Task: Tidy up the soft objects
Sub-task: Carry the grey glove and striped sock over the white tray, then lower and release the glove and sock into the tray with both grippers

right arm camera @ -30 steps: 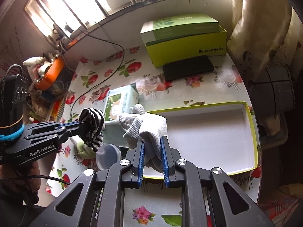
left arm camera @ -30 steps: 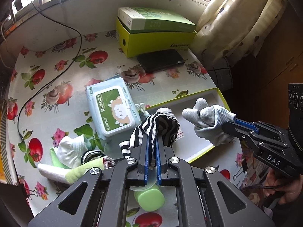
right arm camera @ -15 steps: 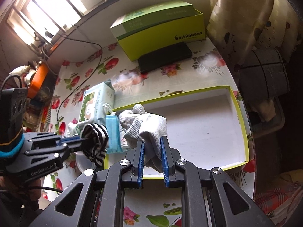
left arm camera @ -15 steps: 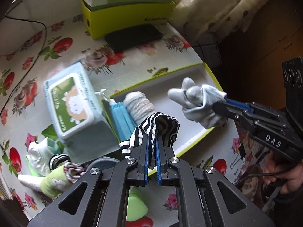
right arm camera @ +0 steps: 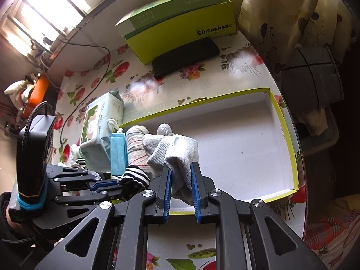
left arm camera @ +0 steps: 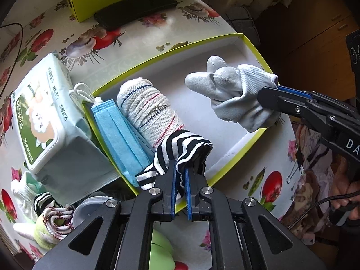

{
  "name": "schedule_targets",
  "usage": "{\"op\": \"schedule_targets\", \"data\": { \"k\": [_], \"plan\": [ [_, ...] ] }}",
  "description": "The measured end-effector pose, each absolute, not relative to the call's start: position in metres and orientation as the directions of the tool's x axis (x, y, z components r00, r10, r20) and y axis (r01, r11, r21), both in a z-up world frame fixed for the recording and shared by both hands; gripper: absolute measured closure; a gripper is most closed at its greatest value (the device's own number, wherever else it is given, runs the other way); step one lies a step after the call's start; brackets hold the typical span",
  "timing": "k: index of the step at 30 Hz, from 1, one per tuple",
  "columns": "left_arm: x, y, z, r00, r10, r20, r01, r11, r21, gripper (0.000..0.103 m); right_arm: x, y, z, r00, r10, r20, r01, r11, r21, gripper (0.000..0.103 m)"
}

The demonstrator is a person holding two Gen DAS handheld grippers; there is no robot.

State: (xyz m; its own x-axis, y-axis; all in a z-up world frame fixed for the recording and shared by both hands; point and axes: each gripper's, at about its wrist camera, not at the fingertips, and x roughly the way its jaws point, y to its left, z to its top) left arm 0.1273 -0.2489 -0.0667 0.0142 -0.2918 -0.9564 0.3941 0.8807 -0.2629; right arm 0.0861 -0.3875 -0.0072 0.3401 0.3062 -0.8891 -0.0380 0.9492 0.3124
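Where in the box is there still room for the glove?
The tray floor is bare from the rolled cloth to its right wall, under the glove. The left end is crowded: blue masks, rolled cloth, and the striped sock between the left gripper's opening jaws. The right gripper holds the glove.

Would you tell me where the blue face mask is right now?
In the left wrist view, the blue face mask stands at the tray's left end, between the wipes pack and rolled cloth.

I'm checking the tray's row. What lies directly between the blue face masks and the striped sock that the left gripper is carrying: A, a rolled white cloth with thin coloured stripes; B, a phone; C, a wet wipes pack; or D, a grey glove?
A: the rolled white cloth lies in the tray between the blue face masks and the striped sock.
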Motion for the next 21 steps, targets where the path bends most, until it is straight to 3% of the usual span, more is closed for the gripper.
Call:
{"op": "schedule_targets", "data": {
  "k": [5, 21],
  "plan": [
    [0.129, -0.243, -0.06, 0.028, -0.323, -0.946, 0.383, 0.877, -0.288, 0.082, 0.09, -0.39, -0.01, 0.342, 0.304, -0.889, -0.021, 0.948, 0.316, 0.087],
    [0.141, -0.19, -0.017, 0.163, -0.351, -0.922, 0.242, 0.92, -0.308, 0.082, 0.128, -0.362, -0.043, 0.3, 0.328, -0.896, -0.014, 0.94, 0.34, 0.083]
  ]
}}
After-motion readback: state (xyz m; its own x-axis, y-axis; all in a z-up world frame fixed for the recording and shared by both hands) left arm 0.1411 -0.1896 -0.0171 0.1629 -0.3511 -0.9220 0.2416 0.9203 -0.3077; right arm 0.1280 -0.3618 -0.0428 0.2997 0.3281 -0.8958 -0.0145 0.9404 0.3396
